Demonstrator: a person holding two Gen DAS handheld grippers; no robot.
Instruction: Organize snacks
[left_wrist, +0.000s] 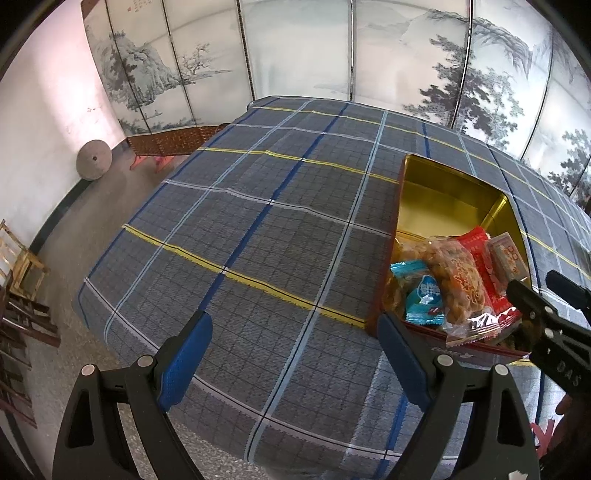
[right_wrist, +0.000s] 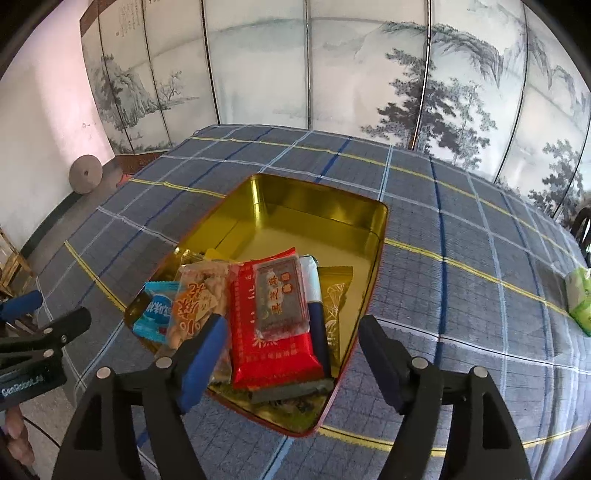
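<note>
A red tin with a gold inside stands open on the plaid tablecloth; it also shows at the right of the left wrist view. Several snack packets fill its near end: a red packet with a clear wrapped bar on top, a bag of peanuts, a blue packet and a gold packet. My right gripper is open and empty just above the packets. My left gripper is open and empty over bare cloth, left of the tin.
A green packet lies on the cloth at the far right. A painted folding screen stands behind the table. Wooden stools and a round stone are on the floor at the left.
</note>
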